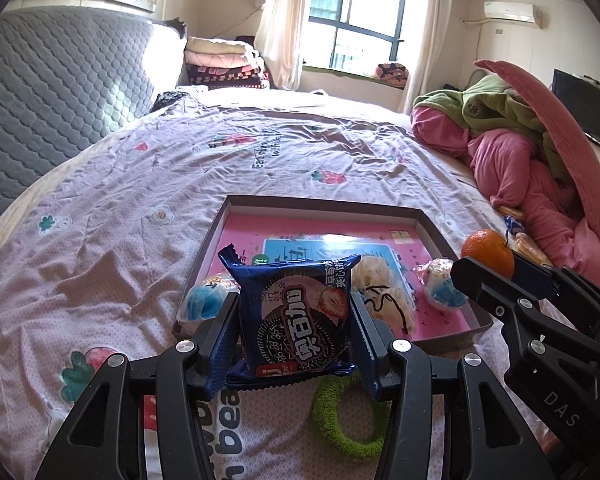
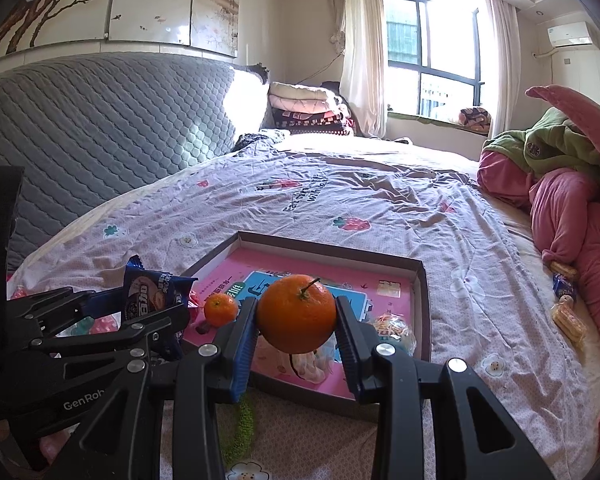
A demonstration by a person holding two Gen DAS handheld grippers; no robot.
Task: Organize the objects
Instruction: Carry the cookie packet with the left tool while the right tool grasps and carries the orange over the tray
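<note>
My left gripper (image 1: 294,316) is shut on a blue cookie packet (image 1: 300,312), held upright above the near edge of a shallow cardboard box (image 1: 440,236) with a pink book in its bottom. In the right wrist view, my right gripper (image 2: 296,320) is shut on a large orange (image 2: 296,314) with a stem, above the same box (image 2: 420,280). Each gripper shows in the other's view: the right one (image 1: 500,270) with its orange (image 1: 486,254), and the left one (image 2: 156,308) with the packet (image 2: 152,294). A small orange (image 2: 220,310) lies at the box's left side.
Inside the box lie two blue-and-white wrapped sweets (image 1: 204,300) (image 1: 444,286) and a cream pastry (image 1: 384,292). A green fuzzy ring (image 1: 348,420) rests on the bedsheet in front of the box. Loose snacks (image 2: 566,316) and a heap of pink and green bedding (image 1: 520,148) lie to the right.
</note>
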